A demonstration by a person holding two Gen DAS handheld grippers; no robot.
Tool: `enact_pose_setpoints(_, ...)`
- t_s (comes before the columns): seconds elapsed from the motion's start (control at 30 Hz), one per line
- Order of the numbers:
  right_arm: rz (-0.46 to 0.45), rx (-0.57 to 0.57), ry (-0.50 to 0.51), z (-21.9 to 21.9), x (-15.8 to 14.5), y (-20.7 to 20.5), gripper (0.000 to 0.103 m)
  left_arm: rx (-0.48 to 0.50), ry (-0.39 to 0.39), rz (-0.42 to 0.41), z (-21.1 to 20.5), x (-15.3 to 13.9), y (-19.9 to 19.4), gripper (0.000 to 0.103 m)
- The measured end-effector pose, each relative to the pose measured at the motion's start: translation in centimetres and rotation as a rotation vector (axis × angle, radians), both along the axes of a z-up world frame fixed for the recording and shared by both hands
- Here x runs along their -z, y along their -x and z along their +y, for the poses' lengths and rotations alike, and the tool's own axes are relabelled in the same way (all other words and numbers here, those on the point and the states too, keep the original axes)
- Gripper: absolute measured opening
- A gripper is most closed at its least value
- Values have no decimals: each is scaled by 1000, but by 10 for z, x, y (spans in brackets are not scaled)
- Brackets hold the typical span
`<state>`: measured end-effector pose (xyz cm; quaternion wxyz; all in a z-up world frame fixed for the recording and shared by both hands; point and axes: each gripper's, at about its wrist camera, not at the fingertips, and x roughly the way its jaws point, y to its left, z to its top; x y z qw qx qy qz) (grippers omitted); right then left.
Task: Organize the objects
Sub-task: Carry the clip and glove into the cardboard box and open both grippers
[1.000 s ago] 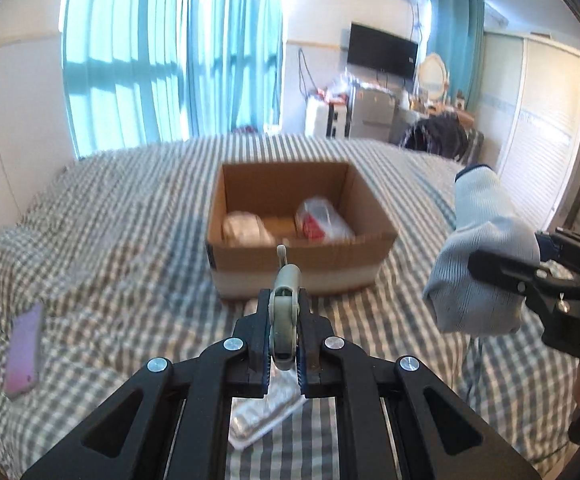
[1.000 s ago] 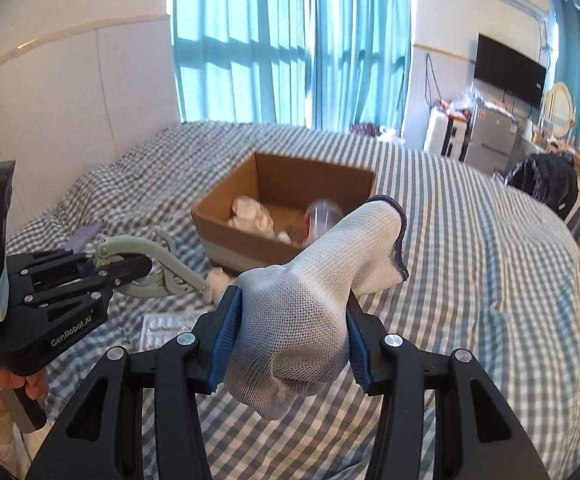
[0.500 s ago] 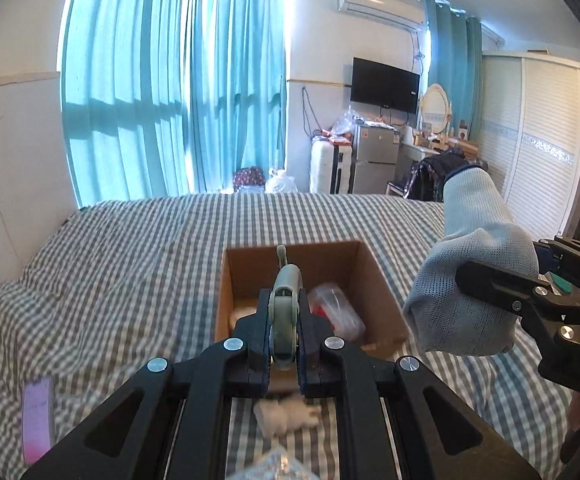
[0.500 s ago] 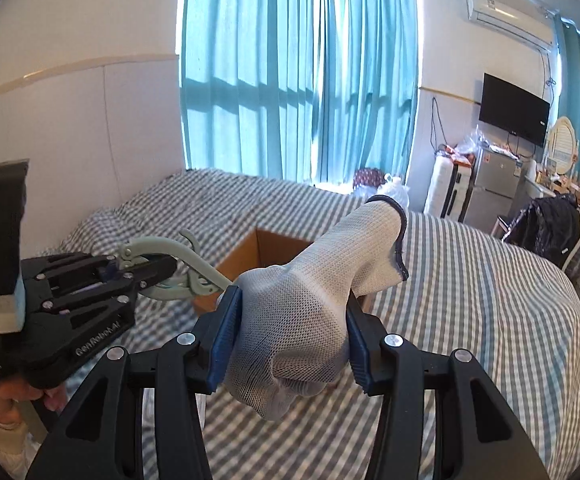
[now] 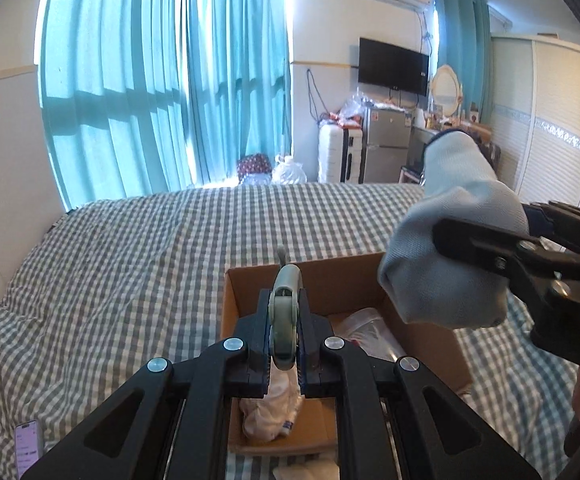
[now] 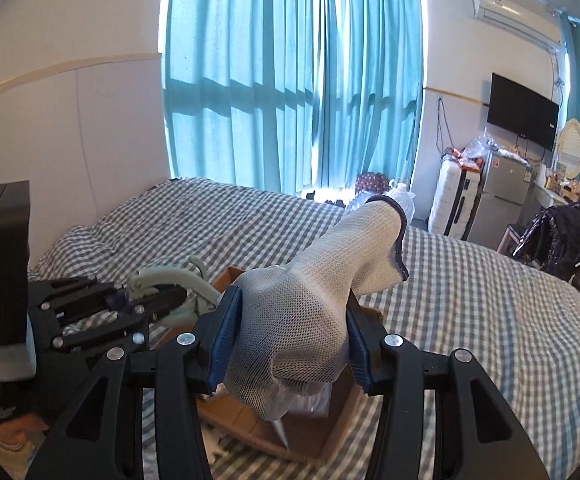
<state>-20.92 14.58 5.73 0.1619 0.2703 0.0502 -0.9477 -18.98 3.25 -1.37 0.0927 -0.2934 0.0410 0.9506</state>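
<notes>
Bed (image 5: 129,264): checked cover fills the mid and lower frame in both views. It serves as the work surface, so loose items lie on it until boxed.

Cardboard box (image 5: 330,276): open-topped, at centre-bottom of the left wrist view, directly under both grippers. It is the collection point for the task. Inside are a white bundle (image 5: 269,408) at lower centre and a clear packet (image 5: 366,328) to its right.

Glove (image 6: 302,320): white knit, bunched, at centre of the right wrist view, cuff pointing to the upper right. Right gripper (image 6: 287,344) has its jaws partway closed, blue pads pressed on both sides of the bundle. Grip is firm, probably to keep the soft fabric from slipping before release. Gripper pitches down, above the box's near-right part.

Clip tool (image 5: 284,316): grey-green plastic, possibly a clamp; exact type unclear. Left gripper (image 5: 284,344) has its jaws fully closed on the tool's rear end, so the tip projects fwd over the box opening. Gripper also pitches down.

Phone (image 5: 27,448): at lower left of the left wrist view, on the bed, well apart from the box.

Assessment: both items look positioned for drop-in; neither has been released.
</notes>
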Motion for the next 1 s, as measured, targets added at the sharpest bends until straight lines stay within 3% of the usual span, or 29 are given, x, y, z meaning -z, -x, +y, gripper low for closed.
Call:
enact_pose_setpoints(0.3,-124,-19,9,1,58,50,48,17,52,-65,9,39,31,9)
enact_pose_setpoints(0.47,-177,-2,53,14,75,60,51,25,35,-98,12,52,39,9)
enact_pose_setpoints(0.67,-150,36,90,24,65,54,57,30,36,-106,12,52,39,10)
enact_pose_setpoints(0.73,-128,42,102,26,57,48,65,34,32,-104,10,47,37,12)
enact_pose_setpoints(0.83,-96,50,108,27,42,39,69,23,43,-90,8,38,33,16)
enact_pose_setpoints(0.9,-73,56,104,29,32,31,70,17,44,-82,7,31,28,20)
enact_pose_setpoints(1.0,-51,62,103,32,17,19,72,2,46,-64,7,19,18,36)
